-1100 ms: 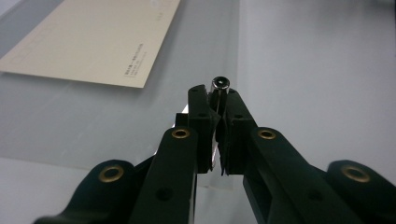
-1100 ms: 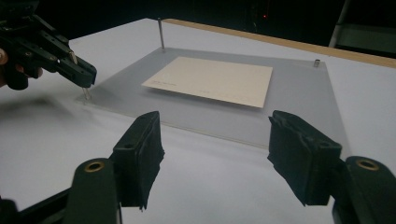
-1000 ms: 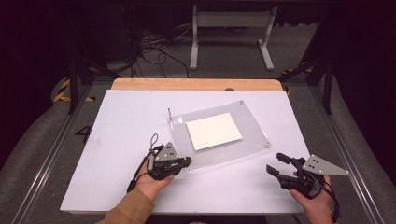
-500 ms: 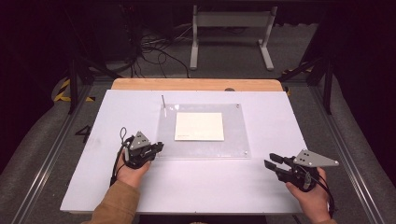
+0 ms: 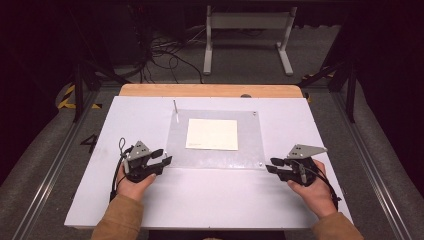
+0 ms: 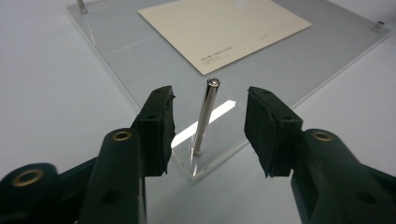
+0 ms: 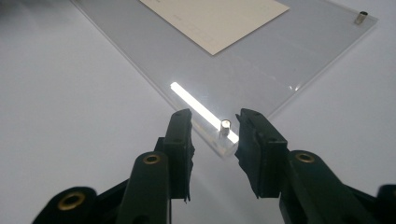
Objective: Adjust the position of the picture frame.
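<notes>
left gripper [image 6: 208, 126] at the near-left corner of the clear acrylic plate [image 5: 215, 155] on the white table [image 5: 200, 200]; its jaws have just been opening and stand apart around the tall upright steel pin [image 6: 205, 116], not touching. cream paper sheet [image 5: 212, 134] mid-plate. right gripper [image 7: 215, 137] at the near-right corner, jaws apart, flanking the short steel stud [image 7: 224, 126].

Clear acrylic sheet [image 5: 215, 140] w/ card [image 5: 212, 134], tongs [image 5: 161, 156] [image 5: 274, 165] at corners
</notes>
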`<state>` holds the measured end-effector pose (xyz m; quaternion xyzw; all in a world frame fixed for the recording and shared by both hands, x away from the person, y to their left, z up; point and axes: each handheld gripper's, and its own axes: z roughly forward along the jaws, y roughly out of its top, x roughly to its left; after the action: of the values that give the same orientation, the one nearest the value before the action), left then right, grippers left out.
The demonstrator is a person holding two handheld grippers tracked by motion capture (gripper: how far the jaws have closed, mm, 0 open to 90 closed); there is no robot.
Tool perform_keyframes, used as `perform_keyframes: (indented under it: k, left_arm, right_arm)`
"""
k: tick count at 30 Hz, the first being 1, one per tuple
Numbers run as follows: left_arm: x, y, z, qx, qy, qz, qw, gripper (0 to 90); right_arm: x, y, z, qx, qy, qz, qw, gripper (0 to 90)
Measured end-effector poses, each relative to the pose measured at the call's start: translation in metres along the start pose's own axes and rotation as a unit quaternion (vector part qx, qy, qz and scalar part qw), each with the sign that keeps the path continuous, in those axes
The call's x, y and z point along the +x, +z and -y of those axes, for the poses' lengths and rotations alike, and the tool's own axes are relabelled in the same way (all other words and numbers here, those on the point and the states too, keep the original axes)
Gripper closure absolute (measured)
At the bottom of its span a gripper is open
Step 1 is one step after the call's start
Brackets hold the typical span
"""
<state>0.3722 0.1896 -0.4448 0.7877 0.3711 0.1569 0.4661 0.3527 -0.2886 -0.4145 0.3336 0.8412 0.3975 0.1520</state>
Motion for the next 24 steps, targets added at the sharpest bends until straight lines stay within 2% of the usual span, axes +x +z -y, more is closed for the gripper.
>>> perform_keyframes:
  k: [3, 5, 11, 15, 17, 24]
  left_arm:
    - [0.0, -0.004, 0.001, -0.004, -0.001, 0.008, 1.0, 47.9]
    - [0.0, -0.008, 0.002, -0.004, 0.002, 0.008, 1.0, 45.2]
    - [-0.001, -0.017, 0.004, -0.013, 0.009, -0.001, 0.9999, 41.7]
    - [0.002, -0.019, 0.005, -0.019, 0.008, -0.005, 0.9998, 41.2]
    - [0.003, -0.021, 0.007, -0.022, 0.002, -0.004, 0.9997, 40.7]
    - [0.005, -0.022, 0.008, -0.028, 0.001, -0.008, 0.9996, 40.3]
  right_arm:
    - [-0.003, 0.008, -0.004, 0.012, -0.001, -0.005, 0.9999, 63.8]
    - [-0.006, 0.018, -0.009, 0.031, -0.001, -0.009, 0.9995, 63.3]
    - [-0.012, 0.036, -0.017, 0.07, -0.005, -0.015, 0.9974, 62.7]
    - [-0.015, 0.042, -0.018, 0.075, -0.007, -0.02, 0.9969, 62.8]
    - [-0.017, 0.047, -0.017, 0.081, -0.013, -0.024, 0.9963, 65.4]
    - [-0.018, 0.052, -0.016, 0.094, -0.026, -0.026, 0.9949, 74.2]
